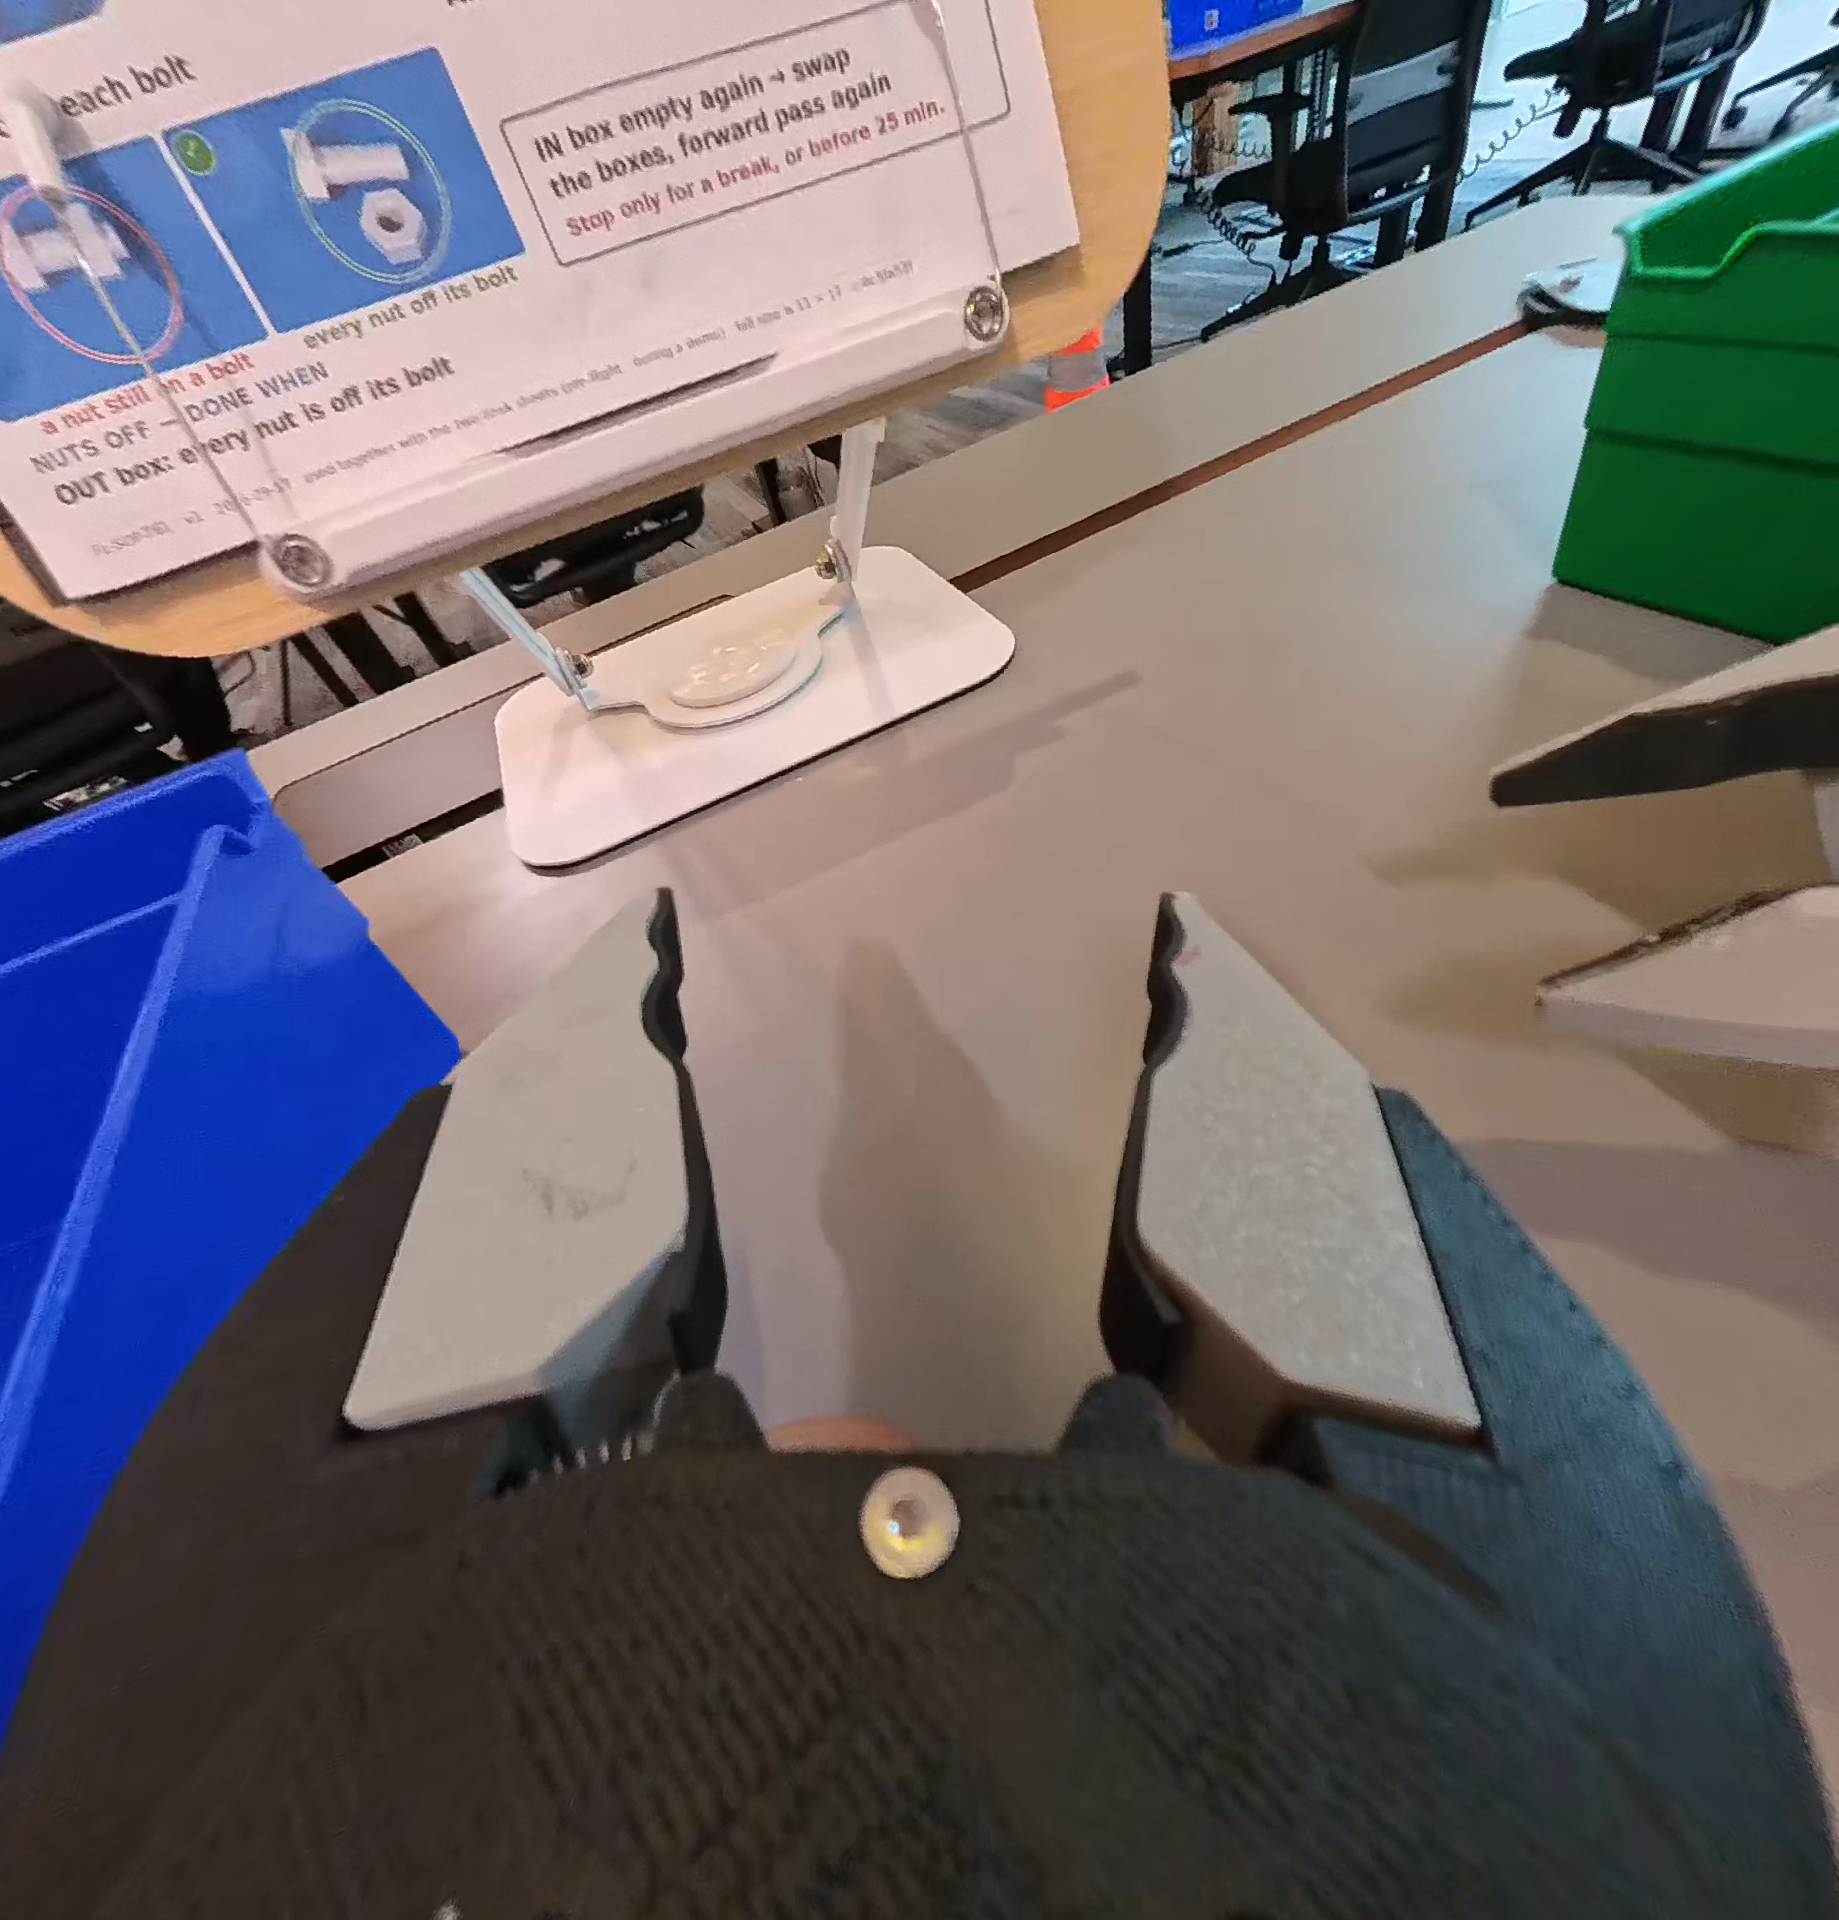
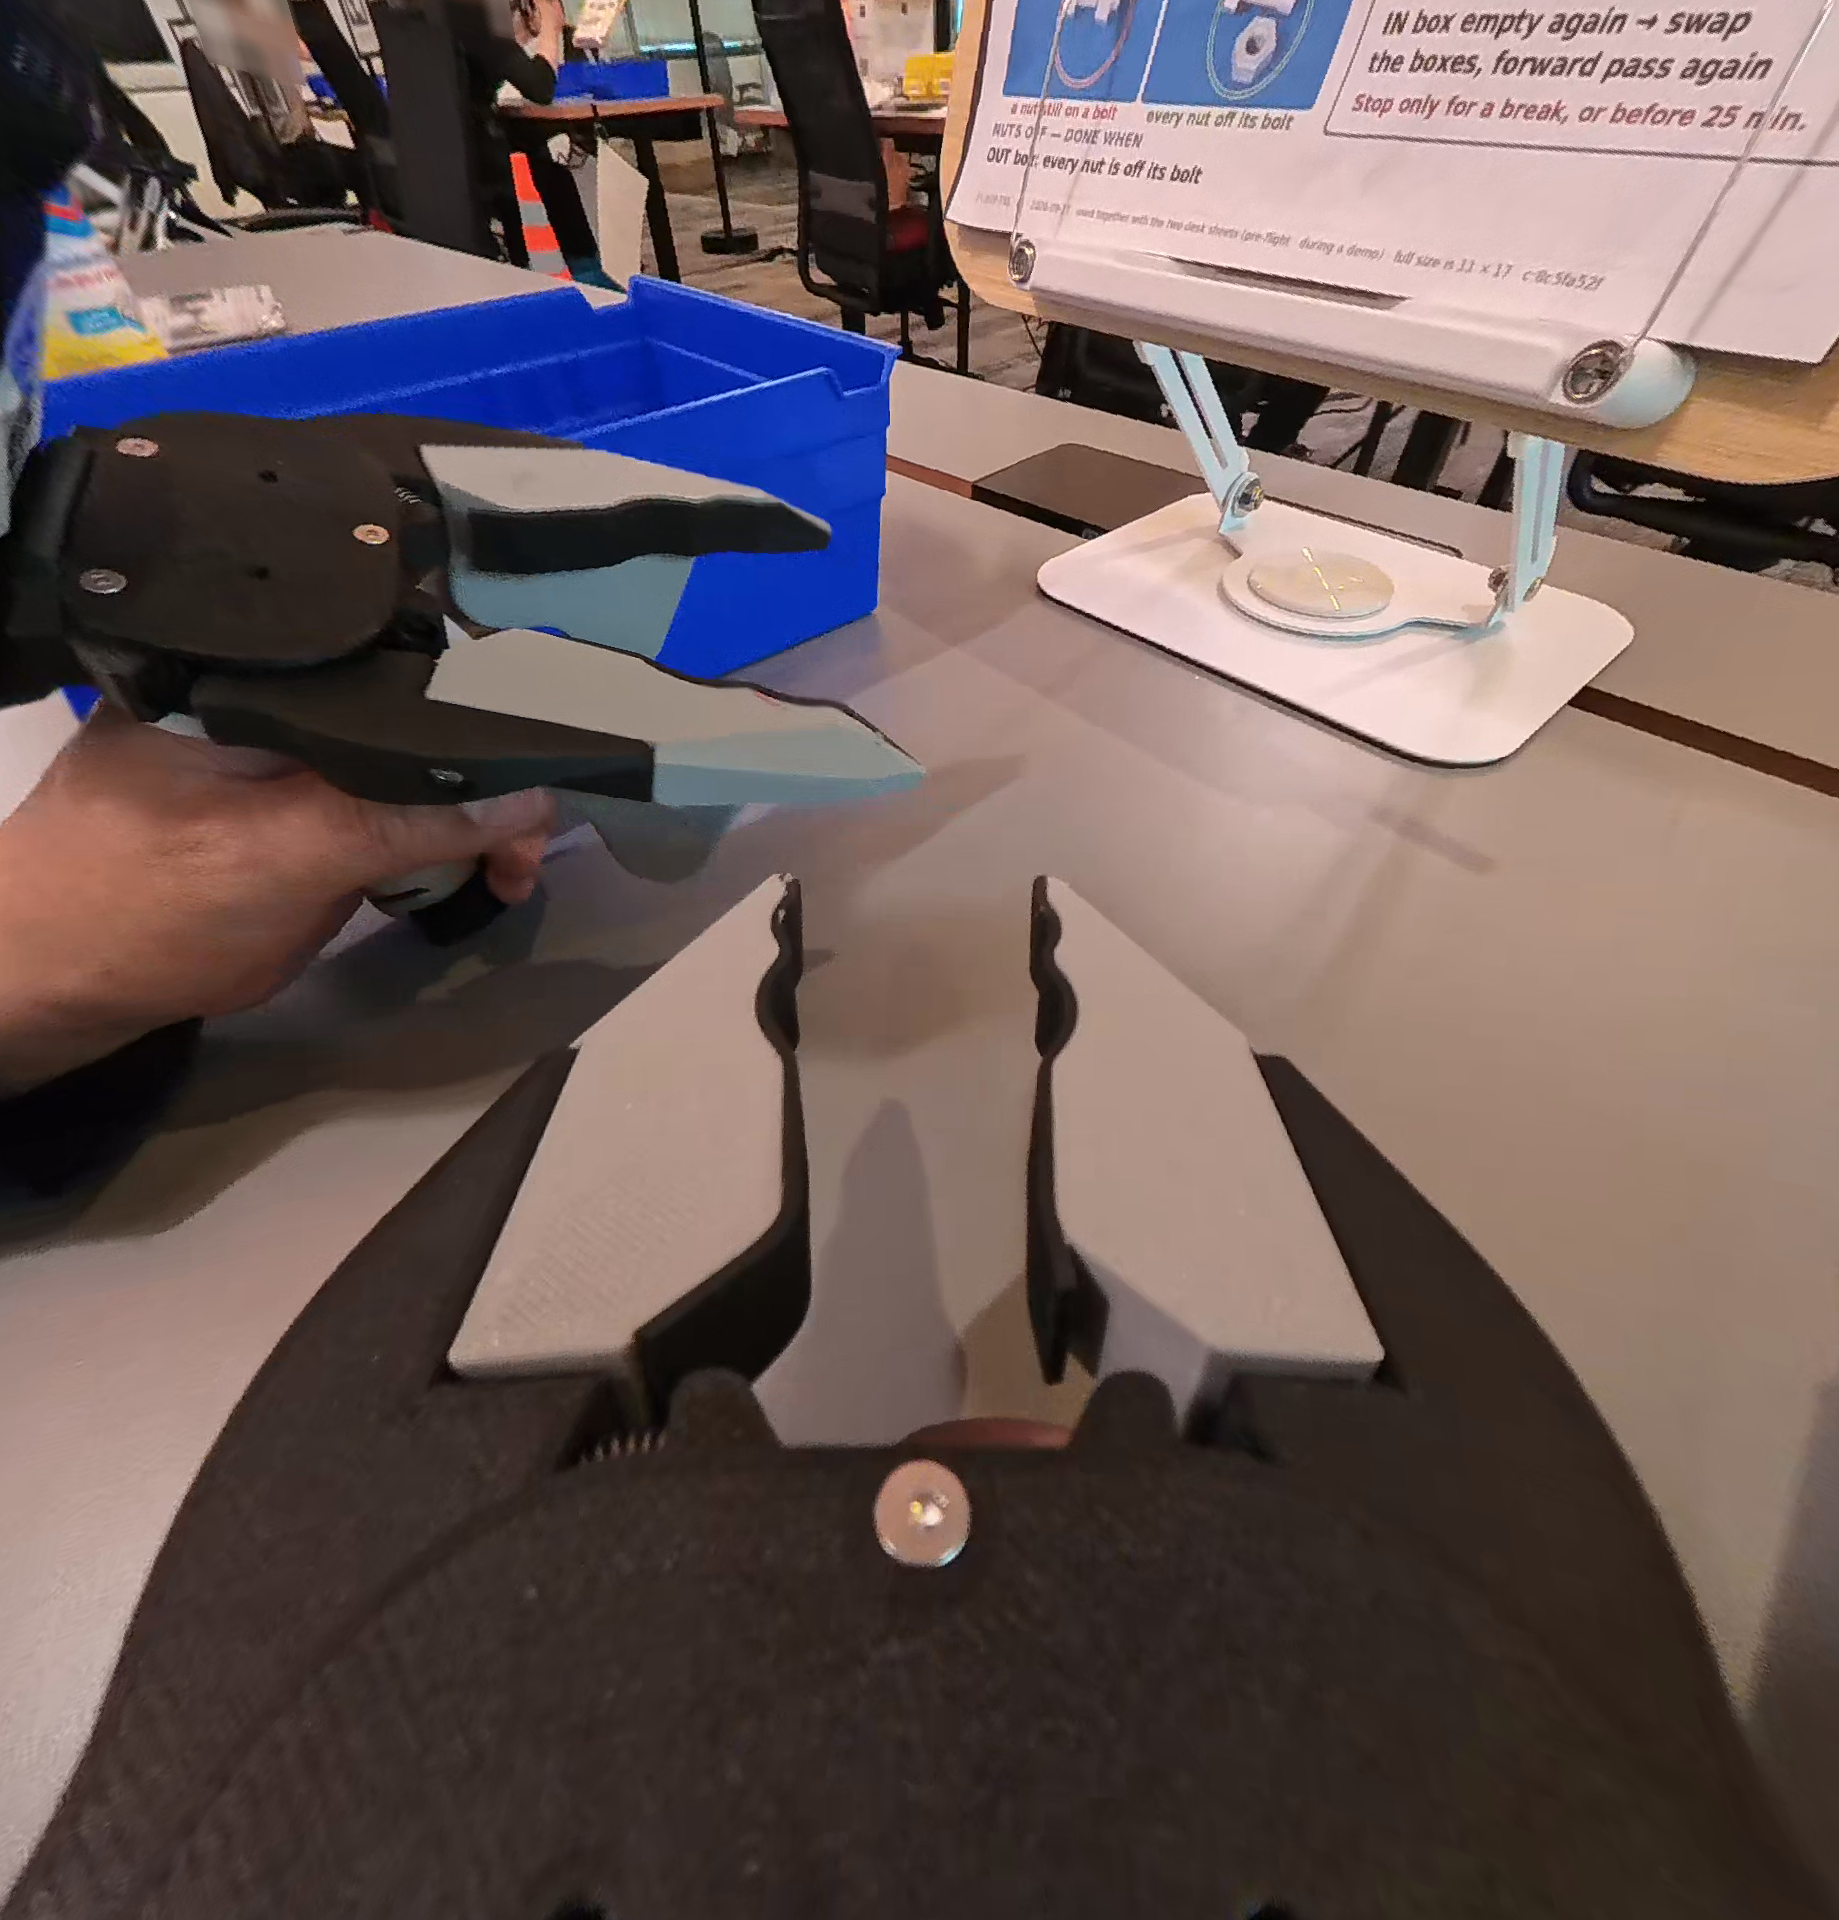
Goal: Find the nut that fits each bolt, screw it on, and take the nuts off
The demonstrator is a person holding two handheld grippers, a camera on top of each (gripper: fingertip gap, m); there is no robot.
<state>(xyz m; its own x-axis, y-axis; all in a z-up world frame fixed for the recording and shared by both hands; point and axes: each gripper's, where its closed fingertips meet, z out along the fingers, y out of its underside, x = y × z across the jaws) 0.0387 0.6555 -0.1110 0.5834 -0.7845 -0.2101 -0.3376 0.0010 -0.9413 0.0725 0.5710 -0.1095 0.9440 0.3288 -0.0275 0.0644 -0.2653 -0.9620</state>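
Two hand-held grippers hover low over a bare grey table (image 1: 1258, 727), and neither carries anything. The left hand-held gripper (image 1: 915, 935) has its jaws spread wide with only tabletop showing between them. The right hand-held gripper (image 2: 915, 914) is parted too, a little less widely, and is likewise empty.

The landmark is a white stand (image 2: 1341, 623) holding an instruction sheet (image 1: 479, 260), set at the far edge of the table. To the left of the stand sits a blue bin (image 2: 603, 416). To its right sits a green bin (image 1: 1746, 395). Both grippers are nearer the person than the stand, with the left one close beside the blue bin.

No bolt or nut can be seen anywhere. The blue bin's interior is only partly visible, so its contents cannot be told.

The step in hand is likely fetching parts. To do it well, bring the left gripper over the blue bin's rim with jaws wide, look in first, and close on a bolt's head end so the thread stays free for the nut.
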